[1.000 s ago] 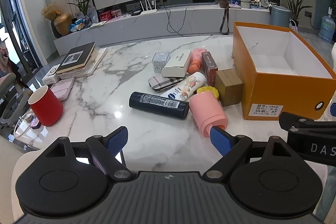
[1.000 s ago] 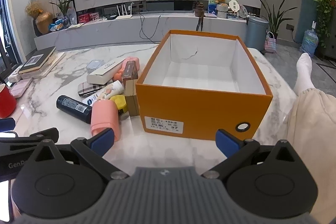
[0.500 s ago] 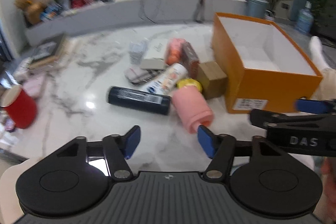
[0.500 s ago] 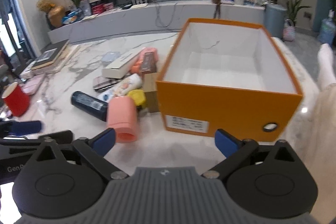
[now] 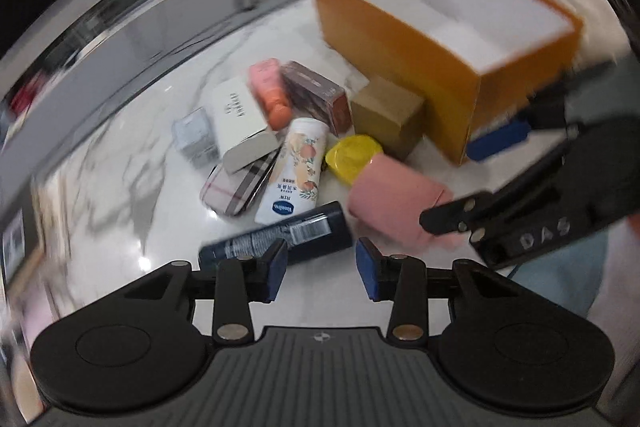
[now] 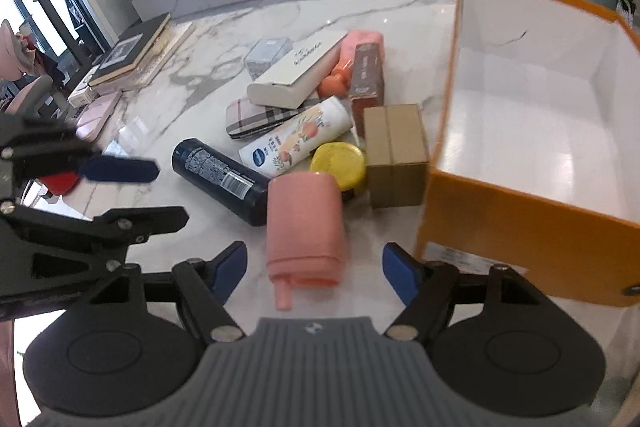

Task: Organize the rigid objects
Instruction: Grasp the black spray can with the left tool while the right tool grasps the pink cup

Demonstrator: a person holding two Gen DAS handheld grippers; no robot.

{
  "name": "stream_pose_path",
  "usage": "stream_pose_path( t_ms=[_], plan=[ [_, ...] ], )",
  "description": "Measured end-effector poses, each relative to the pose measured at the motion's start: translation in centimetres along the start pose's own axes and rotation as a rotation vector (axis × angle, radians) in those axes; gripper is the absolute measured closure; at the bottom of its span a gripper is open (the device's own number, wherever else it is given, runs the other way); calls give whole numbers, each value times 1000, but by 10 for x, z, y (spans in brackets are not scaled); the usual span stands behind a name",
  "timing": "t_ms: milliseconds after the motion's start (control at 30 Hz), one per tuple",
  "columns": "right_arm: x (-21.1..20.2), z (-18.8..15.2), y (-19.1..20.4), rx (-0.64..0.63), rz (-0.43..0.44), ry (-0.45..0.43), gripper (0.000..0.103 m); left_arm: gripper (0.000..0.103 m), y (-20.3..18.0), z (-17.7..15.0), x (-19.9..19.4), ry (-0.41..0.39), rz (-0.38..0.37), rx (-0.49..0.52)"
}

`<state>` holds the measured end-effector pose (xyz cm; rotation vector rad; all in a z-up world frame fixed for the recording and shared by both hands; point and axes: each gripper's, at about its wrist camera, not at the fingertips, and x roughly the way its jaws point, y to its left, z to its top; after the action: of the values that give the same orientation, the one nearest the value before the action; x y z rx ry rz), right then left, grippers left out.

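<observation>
An orange open-top box (image 6: 520,219) (image 5: 400,39) with nothing in it stands at the right on the marble table (image 6: 224,39). Left of it is a pile: a pink bottle (image 6: 304,223) (image 5: 392,203), a dark bottle (image 6: 220,175) (image 5: 280,239), a white lotion bottle (image 6: 296,139), a yellow lid (image 6: 338,163) and a brown carton (image 6: 394,151). My right gripper (image 6: 316,271) is closing with the pink bottle's nozzle end between its fingers, the pads apart from it. My left gripper (image 5: 322,269) is closing too, its gap bare, and the dark bottle lies just beyond its tips.
Further back in the pile lie a plaid case (image 6: 248,115), a long white box (image 6: 296,71), a maroon box (image 6: 366,75) and a small clear box (image 6: 266,55). Books (image 6: 128,55) and a red cup (image 6: 60,181) sit at the far left. A person's leg (image 5: 560,267) is at the right.
Both grippers have come forward and down toward the pile and their jaws have narrowed. The left view has rolled. The pink bottle now lies between the right fingers.
</observation>
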<state>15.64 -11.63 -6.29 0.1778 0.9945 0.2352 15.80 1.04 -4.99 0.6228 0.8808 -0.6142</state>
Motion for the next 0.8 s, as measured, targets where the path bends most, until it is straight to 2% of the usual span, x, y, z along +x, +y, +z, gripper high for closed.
stream_pose_path(
  t_ms=[167,333,400,467,567,600,700,800],
  plan=[
    [19,7,0,-11,-19,30,31,45,4,4,40,61,-26,259],
    [32,10,-4,-4,-8,56,31,41,13,5,68,89,-50,402],
    [38,12,-6,14,6,75,31,36,15,6,77,112,-82,449],
    [46,13,-6,28,23,98,31,36,16,6,84,141,-106,486],
    [53,13,-7,37,33,121,34,35,20,6,98,184,-121,502],
    [54,13,-7,40,34,124,39,34,20,6,100,183,-119,498],
    [54,13,-10,55,49,133,46,38,23,8,104,200,-133,448],
    [51,10,-11,66,43,141,47,43,24,12,106,251,-151,358]
  ],
)
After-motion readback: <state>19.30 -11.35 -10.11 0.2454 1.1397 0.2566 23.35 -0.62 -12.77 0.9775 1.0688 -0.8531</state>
